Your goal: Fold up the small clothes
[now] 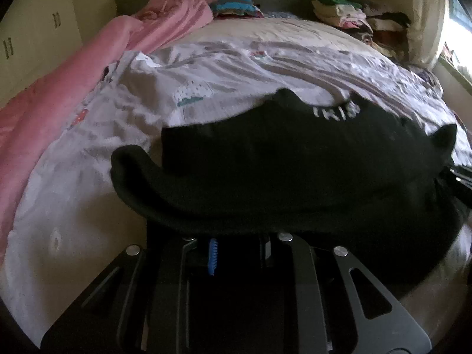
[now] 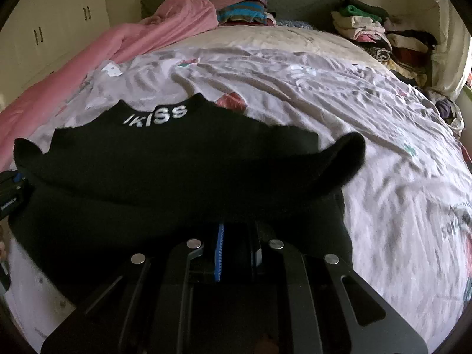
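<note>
Right wrist view: black garment (image 2: pixel 183 159) lies spread on the bed (image 2: pixel 368 153), long axis running left-right across the frame, white lettering (image 2: pixel 156 116) at the far edge, i.e. collar end away from me. Near edge drapes over both sets of fingers. One rounded end, prob. a sleeve (image 2: pixel 348 153), sticks out to the right; the other shows at far left.

Fingers: right gripper (image 2: pixel 236 236) is closed, w/ black cloth bunched right at the tips; blue pad (image 2: pixel 219 250) visible just behind it. I judge it pinches the near edge, right of garment centre. Left wrist view: left gripper (image 1: pixel 236 236) likewise closed under the cloth (image 1: pixel 295 162), near edge, left of centre. Each hand is nearest its own side; neither has to cross.

Key relation: garment lies ahead of and beyond both tips, so near edge travels fwd toward the lettering, perpendicular to the long axis. Both hands need to move together or the fold line skews.

Surroundings: wrinkled printed sheet under the garment, pink blanket (image 2: pixel 124 44) at left, stacked clothes (image 2: pixel 371 32) at far right by the headboard.
</note>
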`<state>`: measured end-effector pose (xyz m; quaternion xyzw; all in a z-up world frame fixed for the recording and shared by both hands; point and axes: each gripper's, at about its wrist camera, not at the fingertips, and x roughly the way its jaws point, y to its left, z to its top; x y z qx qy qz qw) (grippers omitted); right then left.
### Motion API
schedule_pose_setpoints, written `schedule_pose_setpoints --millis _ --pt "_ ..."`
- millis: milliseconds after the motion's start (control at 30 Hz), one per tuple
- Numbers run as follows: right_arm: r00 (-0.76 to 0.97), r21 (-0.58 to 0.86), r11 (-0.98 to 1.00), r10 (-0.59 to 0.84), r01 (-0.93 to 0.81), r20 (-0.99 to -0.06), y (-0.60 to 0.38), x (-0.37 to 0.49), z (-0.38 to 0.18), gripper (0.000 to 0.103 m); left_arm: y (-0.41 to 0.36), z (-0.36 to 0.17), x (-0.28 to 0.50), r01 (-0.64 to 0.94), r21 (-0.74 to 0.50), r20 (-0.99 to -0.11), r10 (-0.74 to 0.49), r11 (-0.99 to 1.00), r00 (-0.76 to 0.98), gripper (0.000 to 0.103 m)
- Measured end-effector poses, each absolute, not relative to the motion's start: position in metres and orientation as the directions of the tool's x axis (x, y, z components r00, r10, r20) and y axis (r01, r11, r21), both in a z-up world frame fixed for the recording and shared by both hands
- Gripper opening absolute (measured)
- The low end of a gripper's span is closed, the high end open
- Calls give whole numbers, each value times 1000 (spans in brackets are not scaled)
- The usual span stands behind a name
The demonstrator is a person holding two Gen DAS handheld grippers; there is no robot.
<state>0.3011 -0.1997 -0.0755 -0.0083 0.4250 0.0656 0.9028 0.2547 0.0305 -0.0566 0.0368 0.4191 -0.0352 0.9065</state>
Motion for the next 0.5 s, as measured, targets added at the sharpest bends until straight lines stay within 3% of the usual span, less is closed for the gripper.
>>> schedule_pose_setpoints --millis 300,500 --pt "639 77 991 127 -106 -759 -201 346 -63 12 53 -52 292 6 -83 -755 -67 997 653 12" --pt "686 102 994 106 -47 -719 -219 361 -53 13 81 -43 293 -47 -134 -711 -63 990 700 24"
